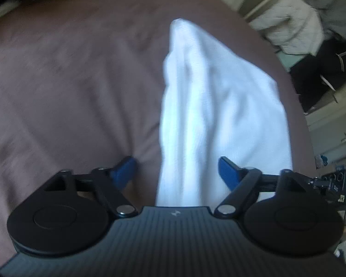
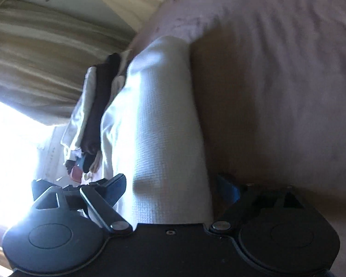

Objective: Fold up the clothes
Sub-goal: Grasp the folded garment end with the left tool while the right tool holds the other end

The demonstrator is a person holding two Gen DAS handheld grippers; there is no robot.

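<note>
A white folded cloth (image 1: 216, 106) lies on the mauve bedsheet (image 1: 69, 80), running away from me toward the bed's right edge. My left gripper (image 1: 176, 173) is open, its blue fingertips (image 1: 124, 170) wide apart, with the near end of the cloth between them. In the right wrist view the same white cloth (image 2: 163, 127) stands between the open jaws of my right gripper (image 2: 173, 189), its waffle texture clear. Whether either gripper's fingers touch the cloth I cannot tell. The view is motion-blurred.
A stack of folded clothes (image 2: 94, 115), dark and cream, lies beyond the white cloth near the bed edge. Cream curtains (image 2: 34, 57) and a bright window are behind. Right of the bed in the left wrist view stand shelves with bedding (image 1: 295, 20) and dark bags (image 1: 320, 69).
</note>
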